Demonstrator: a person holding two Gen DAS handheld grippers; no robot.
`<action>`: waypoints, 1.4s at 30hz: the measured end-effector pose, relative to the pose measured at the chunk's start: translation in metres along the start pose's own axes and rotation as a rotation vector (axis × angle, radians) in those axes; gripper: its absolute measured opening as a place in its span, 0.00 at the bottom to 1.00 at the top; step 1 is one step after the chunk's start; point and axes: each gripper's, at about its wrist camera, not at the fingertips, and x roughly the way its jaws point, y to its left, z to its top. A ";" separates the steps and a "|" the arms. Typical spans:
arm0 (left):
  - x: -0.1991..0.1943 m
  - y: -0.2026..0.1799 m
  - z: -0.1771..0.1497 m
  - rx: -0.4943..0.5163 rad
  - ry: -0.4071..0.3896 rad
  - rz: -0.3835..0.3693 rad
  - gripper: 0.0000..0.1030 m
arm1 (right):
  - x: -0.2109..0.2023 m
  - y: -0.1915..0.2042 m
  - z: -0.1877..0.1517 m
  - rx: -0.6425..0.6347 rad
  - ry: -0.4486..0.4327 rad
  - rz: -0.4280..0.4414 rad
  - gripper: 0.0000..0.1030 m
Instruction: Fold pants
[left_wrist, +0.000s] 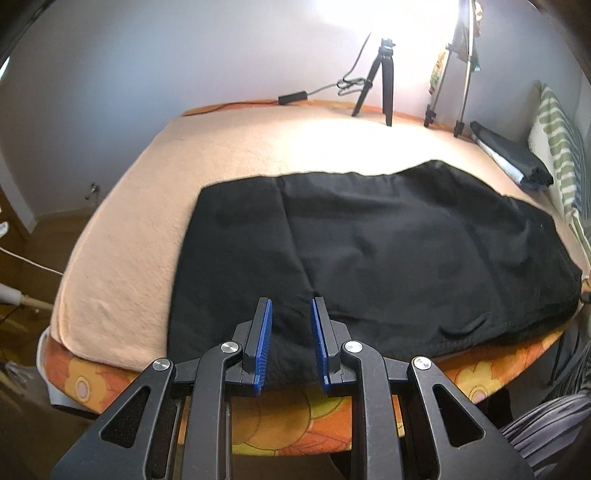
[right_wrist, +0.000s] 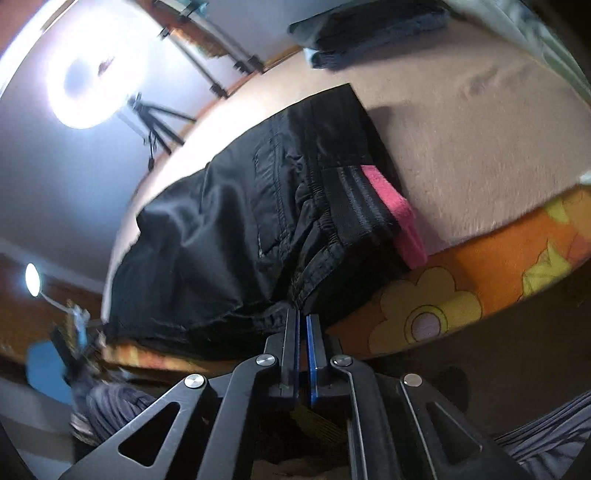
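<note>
A peach blanket (left_wrist: 229, 158) covers the bed. At lower centre, the right gripper (right_wrist: 303, 317) is clamped on the waist edge of the black pants (left_wrist: 369, 258); the left gripper (left_wrist: 291, 314) grips the near hem. They lie flattened mid-frame, seemingly folded lengthwise; cross-folds remain. Pinch points are hard to make out.

The left gripper (left_wrist: 291, 314) is built of matte black linkage arms with long cut-out slots, joined by round silver screw heads. Its two fingers (left_wrist: 263, 339) carry blue ribbed pads on their inner faces. The right gripper (right_wrist: 303, 325) has the same make: black arms, silver screws, thin blue pads edge-on. The person wears grey fabric with dark stripes (left_wrist: 543, 435), seen at the lower right corner of both views and again at the lower left of the right wrist view.
</note>
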 end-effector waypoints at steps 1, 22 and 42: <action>0.001 0.002 0.001 0.001 -0.001 0.006 0.19 | -0.004 0.003 0.001 -0.029 -0.001 -0.020 0.12; 0.020 0.031 -0.012 -0.046 0.074 0.063 0.22 | 0.072 0.178 0.177 -0.603 0.060 0.134 0.57; 0.020 0.031 -0.009 -0.046 0.096 0.087 0.22 | 0.123 0.213 0.156 -0.847 -0.023 0.145 0.09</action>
